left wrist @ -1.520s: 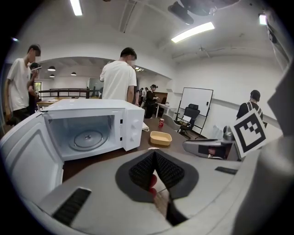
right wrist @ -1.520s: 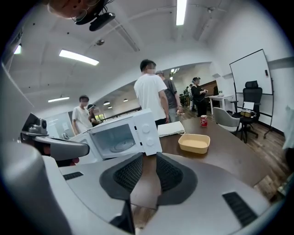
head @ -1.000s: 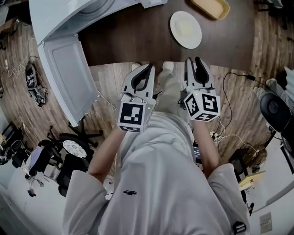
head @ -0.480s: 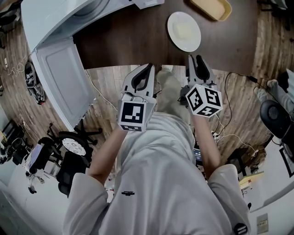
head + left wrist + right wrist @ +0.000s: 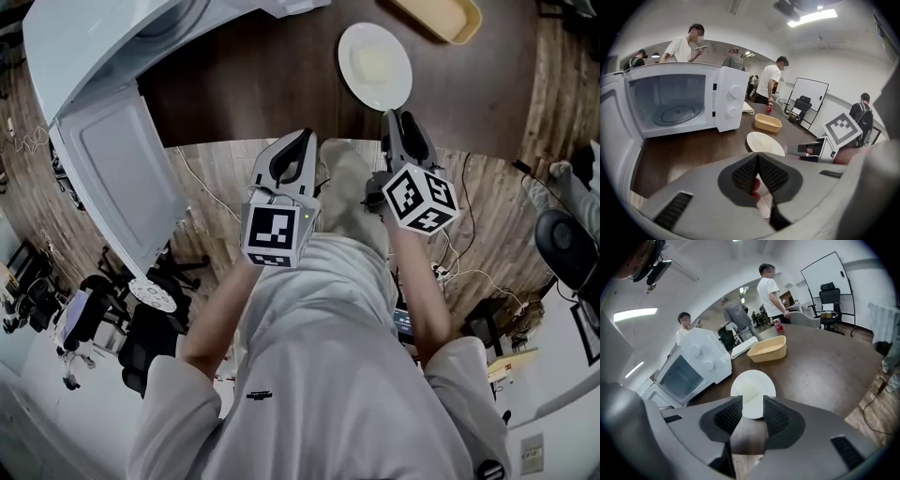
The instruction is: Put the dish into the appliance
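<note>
The white plate (image 5: 375, 66) lies on the dark table (image 5: 253, 89) at upper centre, well apart from the open microwave (image 5: 103, 42) at upper left. Just below the plate, the right gripper (image 5: 400, 120) has just been opening its jaws; they stand moderately apart and empty. The left gripper (image 5: 302, 137) has its jaws together, holding nothing.

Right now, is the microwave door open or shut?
Open: the door stands swung wide off the microwave, and its glass turntable shows inside.
</note>
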Demonstrator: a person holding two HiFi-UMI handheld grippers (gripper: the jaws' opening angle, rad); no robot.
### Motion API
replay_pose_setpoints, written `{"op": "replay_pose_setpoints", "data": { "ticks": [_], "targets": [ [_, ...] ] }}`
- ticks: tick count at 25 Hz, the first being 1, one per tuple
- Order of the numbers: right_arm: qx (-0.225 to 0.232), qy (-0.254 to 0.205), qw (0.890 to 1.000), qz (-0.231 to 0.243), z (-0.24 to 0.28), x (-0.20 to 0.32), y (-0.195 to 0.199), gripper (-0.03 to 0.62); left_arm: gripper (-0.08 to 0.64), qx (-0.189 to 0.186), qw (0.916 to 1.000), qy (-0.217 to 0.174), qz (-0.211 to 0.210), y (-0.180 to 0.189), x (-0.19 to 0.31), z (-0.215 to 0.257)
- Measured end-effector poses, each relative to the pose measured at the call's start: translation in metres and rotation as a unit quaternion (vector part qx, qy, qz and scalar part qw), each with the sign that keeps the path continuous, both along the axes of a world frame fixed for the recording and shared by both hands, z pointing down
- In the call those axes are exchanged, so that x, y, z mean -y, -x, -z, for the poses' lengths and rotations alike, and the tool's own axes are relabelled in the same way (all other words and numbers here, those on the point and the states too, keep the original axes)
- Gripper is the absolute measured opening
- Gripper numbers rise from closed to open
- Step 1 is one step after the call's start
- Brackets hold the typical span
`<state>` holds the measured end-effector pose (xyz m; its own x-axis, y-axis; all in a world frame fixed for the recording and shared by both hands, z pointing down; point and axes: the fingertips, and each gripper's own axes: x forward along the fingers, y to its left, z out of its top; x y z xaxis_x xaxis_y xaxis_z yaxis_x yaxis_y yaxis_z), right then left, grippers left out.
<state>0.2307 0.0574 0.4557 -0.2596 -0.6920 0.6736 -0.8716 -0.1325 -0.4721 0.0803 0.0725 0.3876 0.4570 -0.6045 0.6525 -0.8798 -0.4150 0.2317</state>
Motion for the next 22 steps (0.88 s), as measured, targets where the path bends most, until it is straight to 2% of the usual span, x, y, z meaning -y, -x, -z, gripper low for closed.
{"op": "replay_pose_setpoints", "data": {
  "ticks": [10,14,22],
  "targets": [
    [0.089,0.046,0.993,-0.07,-0.032,-0.005,-0.009,0.121,-0.002,0.003,0.9999,0.011,-0.001,-0.007,0.002,-0.017],
    [0.133,0.058,0.985,-0.089,-0.04,-0.007,-0.001,0.121,-0.002,0.004,0.9999,0.015,-0.002,-0.006,-0.001,-0.024],
    [0.184,0.07,0.974,-0.115,-0.048,-0.006,-0.002,0.121,-0.002,0.007,0.9998,0.018,-0.003,-0.009,-0.008,-0.029]
  ]
}}
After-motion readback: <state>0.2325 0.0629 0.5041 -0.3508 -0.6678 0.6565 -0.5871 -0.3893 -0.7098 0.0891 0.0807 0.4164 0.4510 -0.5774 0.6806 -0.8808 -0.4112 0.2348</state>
